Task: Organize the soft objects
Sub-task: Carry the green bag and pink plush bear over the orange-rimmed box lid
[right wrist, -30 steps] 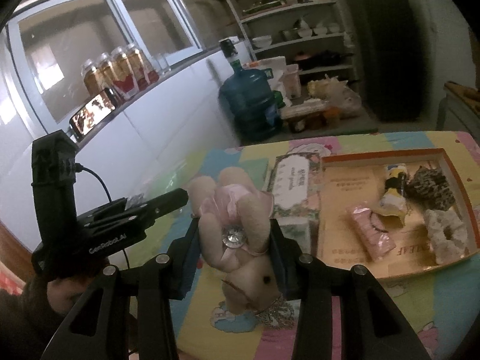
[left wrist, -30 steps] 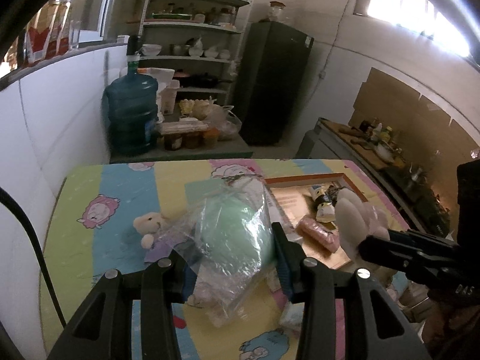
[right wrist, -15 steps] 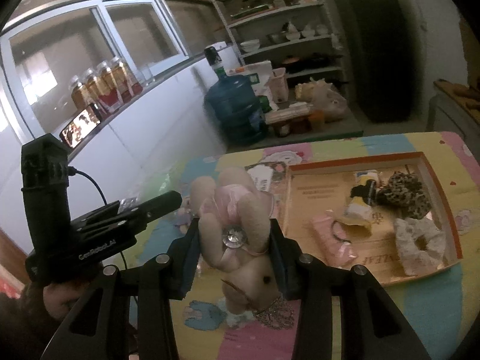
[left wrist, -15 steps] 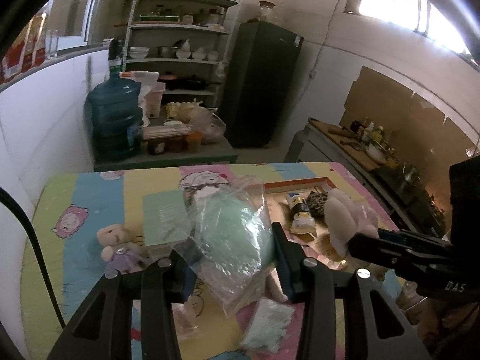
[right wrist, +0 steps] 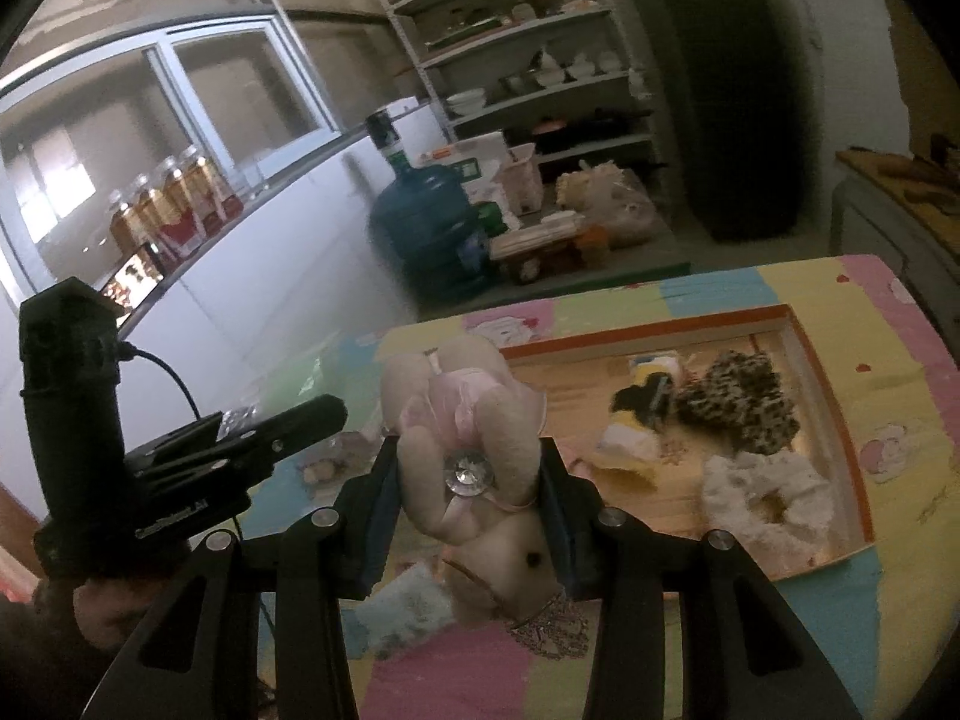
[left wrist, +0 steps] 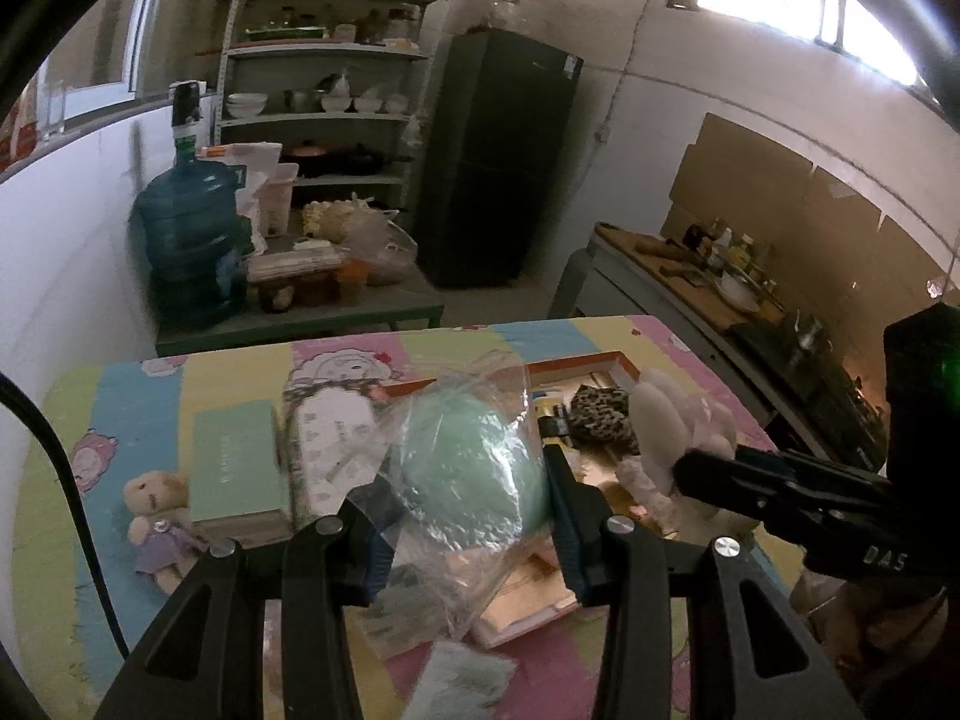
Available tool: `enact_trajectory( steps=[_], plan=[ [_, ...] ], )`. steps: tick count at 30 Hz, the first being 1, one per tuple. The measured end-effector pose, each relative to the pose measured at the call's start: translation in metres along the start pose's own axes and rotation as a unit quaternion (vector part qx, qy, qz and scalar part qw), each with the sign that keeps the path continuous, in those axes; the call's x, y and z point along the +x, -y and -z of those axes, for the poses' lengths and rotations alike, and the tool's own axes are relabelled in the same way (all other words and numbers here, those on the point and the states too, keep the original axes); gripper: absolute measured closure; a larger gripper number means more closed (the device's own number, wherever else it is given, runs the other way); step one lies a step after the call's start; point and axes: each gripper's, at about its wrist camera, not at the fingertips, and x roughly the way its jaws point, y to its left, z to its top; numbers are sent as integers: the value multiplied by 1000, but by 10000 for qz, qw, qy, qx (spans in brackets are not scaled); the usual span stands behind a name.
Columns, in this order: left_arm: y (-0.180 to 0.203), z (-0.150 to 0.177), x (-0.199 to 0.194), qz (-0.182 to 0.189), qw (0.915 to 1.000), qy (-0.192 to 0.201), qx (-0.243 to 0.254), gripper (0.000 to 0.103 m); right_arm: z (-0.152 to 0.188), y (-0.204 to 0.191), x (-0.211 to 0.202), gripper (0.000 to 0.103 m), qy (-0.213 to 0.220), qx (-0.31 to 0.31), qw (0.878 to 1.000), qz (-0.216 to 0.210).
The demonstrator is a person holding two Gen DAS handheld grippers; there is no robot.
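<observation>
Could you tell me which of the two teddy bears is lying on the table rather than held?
The purple-dressed teddy bear; the pink-dressed teddy bear is clamped in the right gripper.

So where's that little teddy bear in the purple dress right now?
In the left wrist view, the small cream teddy bear in a purple dress lies on the colourful cartoon tablecloth at the table's left, beside the pale green book.

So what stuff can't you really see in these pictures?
- Green thing, left wrist view: crinkly plastic bag blurs what it is.
- Pink-dressed bear, right wrist view: upside down, face partly behind the jaws.
- Box contents, right wrist view: blurred.
- Shelf dishes: too small.
</observation>
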Motion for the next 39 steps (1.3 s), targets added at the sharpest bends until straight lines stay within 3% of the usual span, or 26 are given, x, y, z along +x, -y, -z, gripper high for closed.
enact_trajectory(
  steps=[18,25,39],
  plan=[
    [87,2,71,207,9985,-410,304,59,-3,108,-7,59,-97,388,9982,452],
    [99,6,99,96,9973,-632,360,59,0,141,-1,59,-224,519,9974,452],
    [110,20,145,47,9930,-1129,339,59,-2,168,22,59,-475,380,9964,598]
  ],
)
